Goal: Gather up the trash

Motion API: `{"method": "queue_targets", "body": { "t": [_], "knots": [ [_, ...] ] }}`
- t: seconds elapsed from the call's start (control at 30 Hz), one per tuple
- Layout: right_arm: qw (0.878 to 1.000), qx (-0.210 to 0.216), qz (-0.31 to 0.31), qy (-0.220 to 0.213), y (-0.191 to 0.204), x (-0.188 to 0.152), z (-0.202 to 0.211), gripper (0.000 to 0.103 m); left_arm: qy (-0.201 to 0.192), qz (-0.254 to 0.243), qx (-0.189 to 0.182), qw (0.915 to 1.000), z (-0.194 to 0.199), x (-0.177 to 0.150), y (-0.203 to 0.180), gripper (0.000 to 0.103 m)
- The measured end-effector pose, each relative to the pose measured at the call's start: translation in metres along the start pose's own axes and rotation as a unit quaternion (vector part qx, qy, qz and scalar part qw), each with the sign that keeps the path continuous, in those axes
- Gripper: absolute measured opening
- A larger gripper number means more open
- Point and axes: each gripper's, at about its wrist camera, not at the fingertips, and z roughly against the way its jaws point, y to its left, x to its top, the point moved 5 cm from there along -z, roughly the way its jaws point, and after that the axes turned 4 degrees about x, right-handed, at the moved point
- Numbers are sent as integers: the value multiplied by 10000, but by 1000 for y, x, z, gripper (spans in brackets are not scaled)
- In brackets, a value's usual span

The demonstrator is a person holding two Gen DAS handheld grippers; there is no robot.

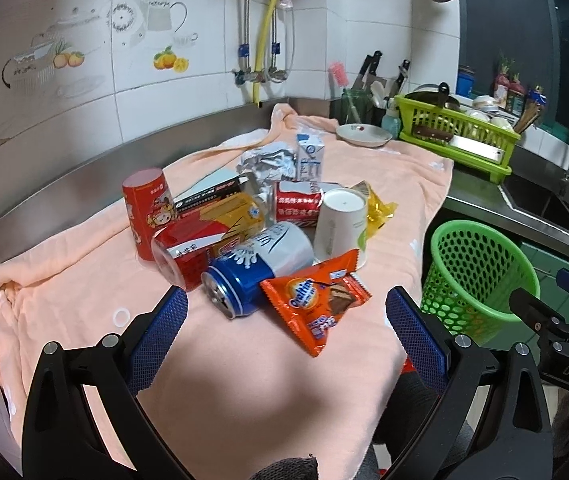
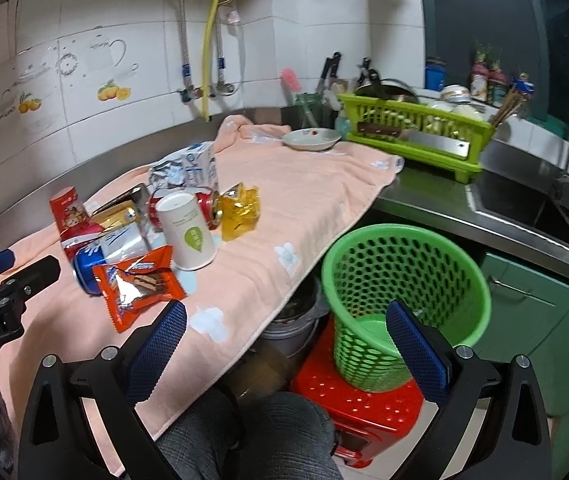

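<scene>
- The trash sits heaped together on my peach towel (image 1: 84,300), the pieces touching or overlapping.
- Nearest me lies an orange snack wrapper (image 1: 316,304), flat, leaning on a blue-and-white can (image 1: 256,268) that lies on its side, mouth toward me.
- A white paper cup (image 1: 342,226) stands upside down just behind the wrapper.
- A crumpled yellow wrapper (image 2: 240,210) lies beside that cup.
- A red can (image 1: 298,204) lies on its side behind the cup.
- At the left stands an upside-down red cup (image 1: 144,212).
- A white carton (image 1: 309,158) stands upright at the back, against crumpled foil (image 1: 268,164).
- The green mesh bin (image 2: 400,300) stands upright on a red stool (image 2: 368,408), off the towel's edge.
</scene>
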Motion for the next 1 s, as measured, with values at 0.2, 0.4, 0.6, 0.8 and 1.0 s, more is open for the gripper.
{"method": "queue_targets", "body": {
  "t": [0.2,0.4,0.6,0.8,1.0],
  "knots": [
    [9993,258,195,162,11,3,-16,97,261,-32,20,9997,-15,0,6,98],
    [9972,507,443,314,21,8,-32,97,440,-81,79,9990,-26,-1,9,98],
    [9920,965,614,526,37,12,-49,97,600,-93,170,9980,-37,-2,19,98],
    [9851,1358,720,772,56,13,-71,97,741,-22,278,9969,-47,1,39,98],
    [9750,1782,837,1026,76,13,-88,97,819,-28,349,9960,-59,5,52,98]
  ]
}}
